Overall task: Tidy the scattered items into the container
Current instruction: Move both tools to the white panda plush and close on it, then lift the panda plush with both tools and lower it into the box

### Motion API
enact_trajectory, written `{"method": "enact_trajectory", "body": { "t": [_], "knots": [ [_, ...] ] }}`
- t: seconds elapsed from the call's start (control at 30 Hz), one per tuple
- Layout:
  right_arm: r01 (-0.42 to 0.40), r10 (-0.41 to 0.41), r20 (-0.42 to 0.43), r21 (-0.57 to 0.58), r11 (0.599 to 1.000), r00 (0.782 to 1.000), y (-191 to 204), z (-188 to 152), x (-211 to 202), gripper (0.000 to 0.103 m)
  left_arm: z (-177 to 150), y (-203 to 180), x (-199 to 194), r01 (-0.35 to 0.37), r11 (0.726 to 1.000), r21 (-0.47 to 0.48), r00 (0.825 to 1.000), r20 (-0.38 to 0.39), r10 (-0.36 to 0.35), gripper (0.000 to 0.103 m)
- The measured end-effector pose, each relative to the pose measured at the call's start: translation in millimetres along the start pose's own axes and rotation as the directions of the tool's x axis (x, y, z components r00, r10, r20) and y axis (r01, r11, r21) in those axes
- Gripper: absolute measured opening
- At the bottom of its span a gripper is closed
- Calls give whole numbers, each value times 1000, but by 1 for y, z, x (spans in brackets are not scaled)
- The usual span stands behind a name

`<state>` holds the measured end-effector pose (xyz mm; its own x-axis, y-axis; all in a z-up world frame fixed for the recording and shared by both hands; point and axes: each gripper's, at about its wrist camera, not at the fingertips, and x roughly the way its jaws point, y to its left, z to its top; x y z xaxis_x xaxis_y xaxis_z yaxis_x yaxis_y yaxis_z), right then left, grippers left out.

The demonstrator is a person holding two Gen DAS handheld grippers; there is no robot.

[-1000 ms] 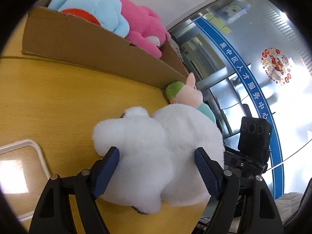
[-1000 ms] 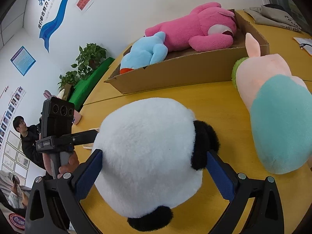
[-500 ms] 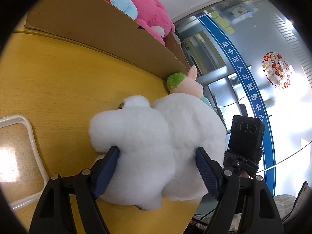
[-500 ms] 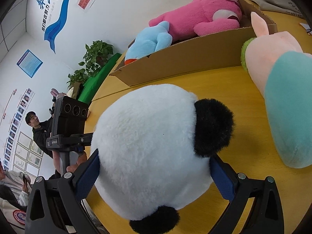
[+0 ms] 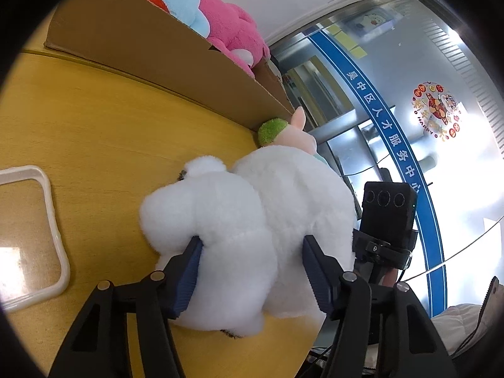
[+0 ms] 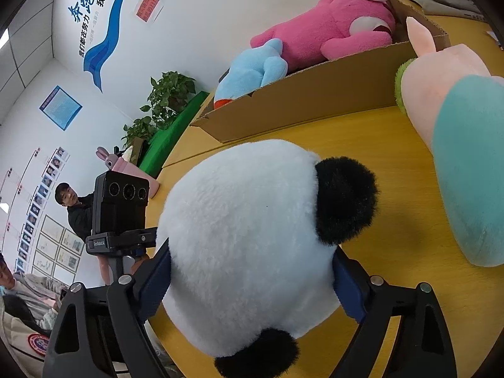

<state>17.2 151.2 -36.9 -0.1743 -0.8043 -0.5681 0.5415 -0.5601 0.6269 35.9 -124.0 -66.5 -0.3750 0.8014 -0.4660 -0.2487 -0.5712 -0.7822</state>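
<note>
Both the left gripper [image 5: 250, 271] and right gripper [image 6: 252, 278] are closing their fingers on the plush panda [image 6: 252, 236], whose soft pile may squash and slip free short of the cardboard box [image 6: 315, 100] at twelve o'clock.

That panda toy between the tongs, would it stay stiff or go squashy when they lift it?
Probably squashy: the panda toy is fluffy plush, and the left tongs, closing, already dent its white fur. It looks light for its bulk. Its round head might roll if let go on the table.
</note>
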Motion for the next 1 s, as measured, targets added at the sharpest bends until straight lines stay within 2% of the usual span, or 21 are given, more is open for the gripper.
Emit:
{"method": "enact_trajectory", "body": {
  "t": [0.2,0.3,0.33,0.4,0.5,0.57,0.63,0.73,0.8,1.0],
  "knots": [
    [-4,4,-5,-2,1000,1000,-4,3,-1,94,-1,10,-4,-11,998,-54,1000,2,11,59],
    [-1,1,-15,1,1000,1000,-8,6,-4,96,2,18,-9,-67,995,-71,998,15,68,58],
    [4,-4,-22,-12,1000,1000,-7,7,-4,96,2,21,-9,-74,994,-81,997,10,75,61],
    [14,-15,-32,-38,999,999,-3,8,-3,96,2,28,-4,-69,992,-108,998,-13,68,62],
    [9,-11,-36,-43,999,999,-2,6,1,93,0,29,3,-65,993,-99,998,-26,63,62],
    [-1,0,-27,-36,999,1000,-3,4,-1,91,-2,29,1,-53,994,-99,998,-28,50,58],
    [-10,9,-15,-36,999,1000,-2,2,-1,87,-3,25,-1,-42,995,-92,999,-24,40,47],
    [-8,9,6,-63,998,1000,6,-1,-3,85,-7,9,-5,-72,997,-28,997,-3,72,39],
    [-6,7,16,-69,998,1000,9,0,-5,85,-8,3,-5,-70,997,-21,998,-1,70,32],
    [-46,53,74,-91,995,996,15,9,-22,84,-7,-20,-20,-52,999,16,997,63,51,32]
  ]
}}
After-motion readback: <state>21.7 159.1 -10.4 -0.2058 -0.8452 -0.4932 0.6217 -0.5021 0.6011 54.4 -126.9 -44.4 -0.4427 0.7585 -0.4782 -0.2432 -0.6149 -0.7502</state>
